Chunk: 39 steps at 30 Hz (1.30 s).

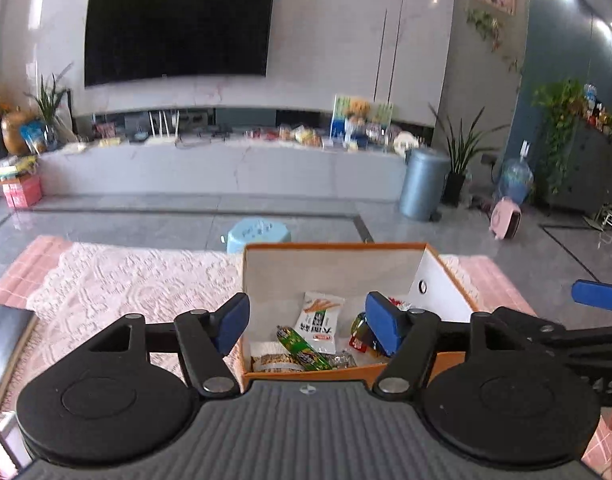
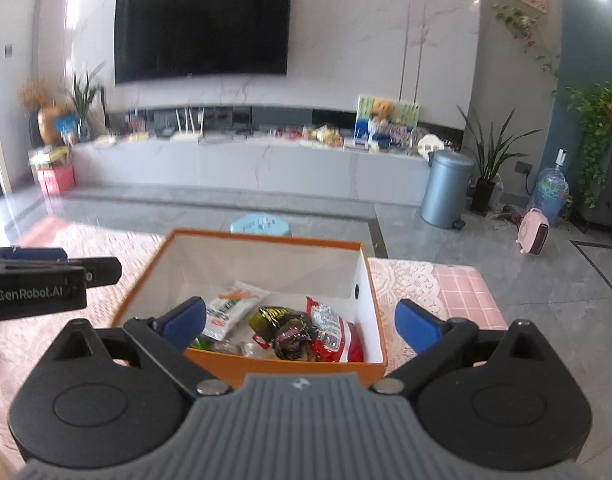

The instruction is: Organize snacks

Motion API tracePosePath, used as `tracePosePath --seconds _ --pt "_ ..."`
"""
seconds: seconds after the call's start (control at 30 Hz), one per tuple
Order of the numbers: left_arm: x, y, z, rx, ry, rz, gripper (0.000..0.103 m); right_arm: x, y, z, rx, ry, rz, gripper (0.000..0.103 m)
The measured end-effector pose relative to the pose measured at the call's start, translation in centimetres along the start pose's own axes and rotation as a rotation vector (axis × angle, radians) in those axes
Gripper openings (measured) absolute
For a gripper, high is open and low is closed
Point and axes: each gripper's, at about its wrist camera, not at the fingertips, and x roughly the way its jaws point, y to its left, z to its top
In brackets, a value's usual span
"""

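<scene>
Your left tool [image 1: 308,322] stands with its blue pads apart and nothing between them, above the near edge of the open orange cardboard box with white inner walls [image 1: 446,280]. Your right tool [image 2: 300,326] is likewise spread wide and empty, over the same box [image 2: 370,280].

The box rests on the desk under a pale pink lace cloth [image 1: 126,280]; its long axis runs away from you toward the television wall.

Inside, the snacks lie flat: a white packet printed with orange sticks [image 1: 320,320], long axis pointing away; a green wrapped stick [image 1: 302,350] lying diagonally; a red-and-white packet [image 2: 336,334] at the right side; a dark crumpled wrapper [image 2: 292,338] beside it.
</scene>
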Motion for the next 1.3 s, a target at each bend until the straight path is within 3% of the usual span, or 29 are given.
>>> tracePosePath --seconds 0.1,0.37,0.57,0.8,1.07,1.3 --pt "-2.2 -0.3 -0.6 0.011 -0.052 0.004 0.087 -3.0 0.0 -0.6 0.037 -0.060 0.009 0.099" --pt "-5.8 -0.9 -3.2 0.082 -0.134 0.060 0.088 -9.1 1.3 -3.5 0.077 -0.186 0.006 0.099" --pt "-6.5 -0.7 -5.3 0.080 -0.092 0.069 0.089 -11.5 2.6 -6.3 0.076 -0.221 -0.012 0.099" --pt "-5.5 0.5 -7.7 0.031 0.040 0.028 0.089 -11.3 3.7 -9.4 0.078 -0.137 -0.030 0.099" --pt "-4.1 -0.6 -9.9 0.098 0.087 0.050 0.089 -9.0 3.5 -11.3 0.093 -0.049 -0.059 0.099" --pt "-3.2 -0.7 -10.8 0.092 0.117 0.040 0.089 -7.6 3.2 -11.8 0.083 -0.041 -0.069 0.099"
